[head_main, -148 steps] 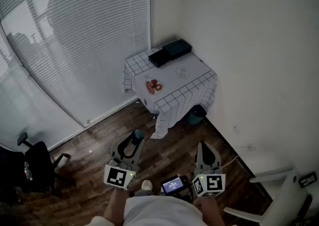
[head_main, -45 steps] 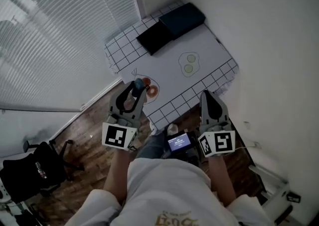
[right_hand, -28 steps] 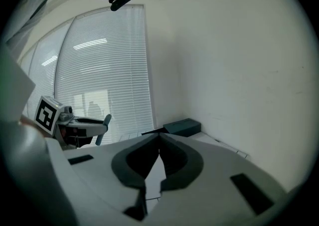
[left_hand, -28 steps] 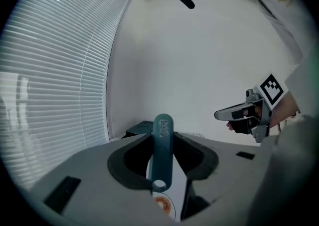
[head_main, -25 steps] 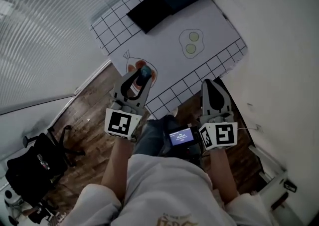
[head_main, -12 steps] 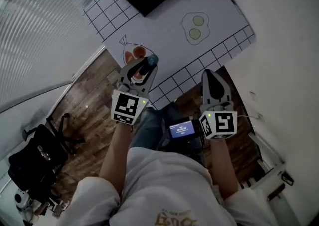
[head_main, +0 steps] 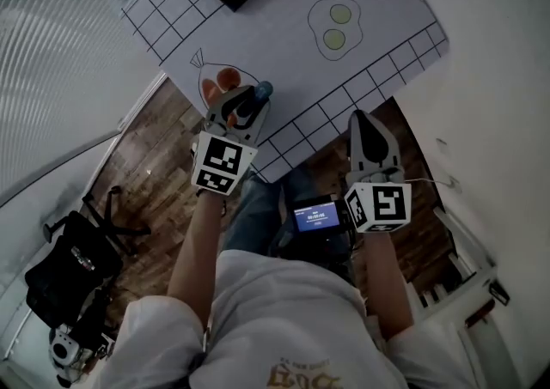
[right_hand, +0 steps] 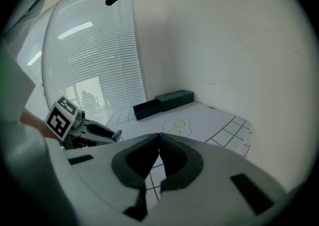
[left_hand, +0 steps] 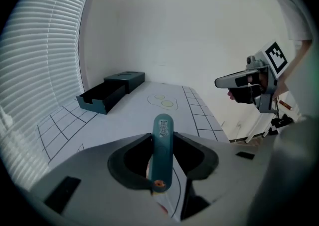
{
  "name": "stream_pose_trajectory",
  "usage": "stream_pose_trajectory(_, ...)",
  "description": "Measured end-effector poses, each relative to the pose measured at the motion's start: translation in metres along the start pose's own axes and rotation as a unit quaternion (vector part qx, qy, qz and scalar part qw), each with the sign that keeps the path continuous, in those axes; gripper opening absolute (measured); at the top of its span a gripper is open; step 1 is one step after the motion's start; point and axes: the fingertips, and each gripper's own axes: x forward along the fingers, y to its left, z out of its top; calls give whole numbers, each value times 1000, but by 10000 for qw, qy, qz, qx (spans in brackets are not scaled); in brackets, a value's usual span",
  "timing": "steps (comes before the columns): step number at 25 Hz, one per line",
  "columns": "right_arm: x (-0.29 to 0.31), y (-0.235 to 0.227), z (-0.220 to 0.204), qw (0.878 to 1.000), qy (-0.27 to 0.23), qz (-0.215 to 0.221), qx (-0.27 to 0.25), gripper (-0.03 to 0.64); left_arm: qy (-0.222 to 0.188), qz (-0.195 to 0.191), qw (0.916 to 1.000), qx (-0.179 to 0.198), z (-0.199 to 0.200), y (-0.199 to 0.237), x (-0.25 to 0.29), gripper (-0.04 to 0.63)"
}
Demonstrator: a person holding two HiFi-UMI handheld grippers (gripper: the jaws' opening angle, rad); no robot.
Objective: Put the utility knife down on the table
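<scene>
Both grippers have come right up to the table (head_main: 284, 61) since a few seconds ago, when it stood far off in the corner of the room. Now the left gripper (head_main: 247, 102) hangs over the table's near edge, by the near left corner. Its jaws press tight on the blue-green utility knife (left_hand: 162, 152), which sticks up between them, over the cloth. The right gripper (head_main: 363, 121) is just off the near edge, over the wood floor (head_main: 146, 155). Its jaws are closed together with nothing in them. An open dark box (left_hand: 99, 98) and a shut dark box (left_hand: 124, 77) sit by the far edge.
</scene>
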Motion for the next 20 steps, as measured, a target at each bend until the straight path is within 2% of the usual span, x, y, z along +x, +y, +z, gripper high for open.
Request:
stream_pose_trajectory(12,11,-10,-17,9998,111,-148,108,8,427,-285,9986,150,-20,-12,19,140)
stream_pose_trajectory(20,14,-11,-25,9996,177,-182,138,8,554,-383,9969,396,-23,-19,26,141)
